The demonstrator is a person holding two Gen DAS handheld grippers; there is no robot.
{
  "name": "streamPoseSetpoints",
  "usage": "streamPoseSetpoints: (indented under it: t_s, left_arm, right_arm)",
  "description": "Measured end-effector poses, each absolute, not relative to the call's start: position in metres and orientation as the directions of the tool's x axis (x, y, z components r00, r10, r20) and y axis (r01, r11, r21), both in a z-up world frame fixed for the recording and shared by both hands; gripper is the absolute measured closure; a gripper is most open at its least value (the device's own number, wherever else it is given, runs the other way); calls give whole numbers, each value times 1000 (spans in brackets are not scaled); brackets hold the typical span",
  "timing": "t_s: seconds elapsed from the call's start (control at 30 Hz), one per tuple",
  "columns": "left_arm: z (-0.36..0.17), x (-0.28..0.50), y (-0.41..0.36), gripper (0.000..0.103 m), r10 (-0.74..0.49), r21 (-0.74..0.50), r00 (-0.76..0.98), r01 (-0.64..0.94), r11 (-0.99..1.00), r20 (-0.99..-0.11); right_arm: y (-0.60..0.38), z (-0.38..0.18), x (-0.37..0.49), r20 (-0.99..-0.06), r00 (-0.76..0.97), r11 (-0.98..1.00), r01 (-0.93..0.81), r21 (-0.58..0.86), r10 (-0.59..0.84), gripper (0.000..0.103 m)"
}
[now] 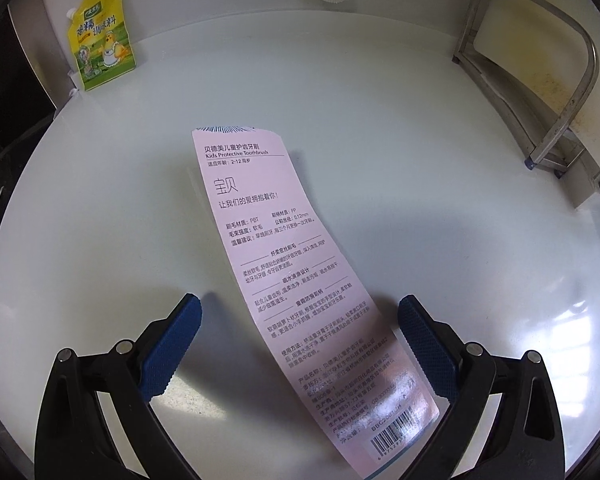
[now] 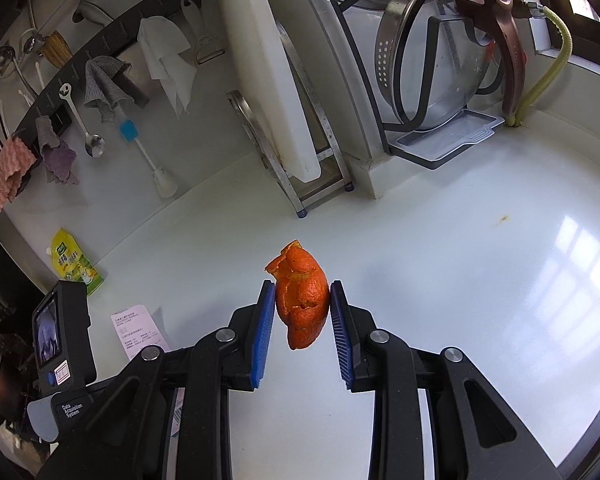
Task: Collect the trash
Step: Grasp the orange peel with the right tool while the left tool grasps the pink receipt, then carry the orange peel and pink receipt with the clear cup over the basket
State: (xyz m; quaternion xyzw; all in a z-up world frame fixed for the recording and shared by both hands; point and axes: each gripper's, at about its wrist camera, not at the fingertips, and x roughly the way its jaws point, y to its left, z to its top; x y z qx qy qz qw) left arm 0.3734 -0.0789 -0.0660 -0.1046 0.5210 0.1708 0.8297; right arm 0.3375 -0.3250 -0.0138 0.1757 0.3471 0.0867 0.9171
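Note:
A long pink toothbrush package card (image 1: 296, 280) lies flat on the white counter (image 1: 440, 200), running between the fingers of my left gripper (image 1: 300, 304), which is open above it. The card also shows in the right wrist view (image 2: 140, 330), beside the left gripper's body (image 2: 62, 332). My right gripper (image 2: 302, 288) is shut on a piece of orange peel (image 2: 303, 300), held above the counter (image 2: 460, 260) between its blue pads (image 2: 265, 324).
A yellow-green seasoning pouch (image 1: 100, 40) leans on the back wall, and also shows in the right wrist view (image 2: 76, 264). A metal rack (image 1: 540, 80) holds a white cutting board (image 2: 284, 80). A dish rack with pot lids (image 2: 432, 60) stands at the back right. Cloths and utensils (image 2: 100, 84) hang on the wall.

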Motion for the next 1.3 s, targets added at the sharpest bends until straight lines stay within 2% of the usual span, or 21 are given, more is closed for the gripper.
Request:
streamPoseSetpoints:
  t_s: [0.1,0.17,0.23,0.3,0.4,0.43,0.5,0.77,1.03,1.3]
  left_arm:
    - [-66,372,-84,7,191,21,409,-385,923,-892]
    - [-64,371,-89,15,206,40,426,-368,929,-881]
    - [-60,367,-95,42,207,46,448,-343,938,-870]
    - [-58,367,-99,54,196,47,455,-318,947,-869]
    - [-58,364,-99,56,183,42,465,-296,954,-866]
    - [-56,363,-99,66,190,49,479,-291,955,-857]
    - [-49,359,-98,77,220,79,518,-279,957,-827]
    - [-48,354,-88,81,173,68,544,-208,976,-821]
    - [-39,339,-88,90,169,113,595,-131,985,-785]
    - [-31,312,-79,91,136,122,637,-66,990,-758]
  right_arm:
    - [-326,-13,337,-603,746,922,-38,386,283,76]
    - [-327,-14,337,-603,745,920,-36,391,286,76]
    - [-327,-14,337,-605,745,921,-32,388,281,76]
    - [-326,-14,337,-605,746,923,-33,384,279,76]
    - [-324,-14,337,-605,744,923,-41,382,284,76]
    - [-324,-14,338,-606,741,921,-44,387,289,76]
    - [-324,-16,339,-610,737,921,-42,388,291,76]
    - [-318,-22,340,-629,728,930,-33,366,274,76]
    - [-302,-23,338,-635,729,948,-61,312,256,76]
    - [-286,-19,325,-623,740,954,-88,287,255,76]
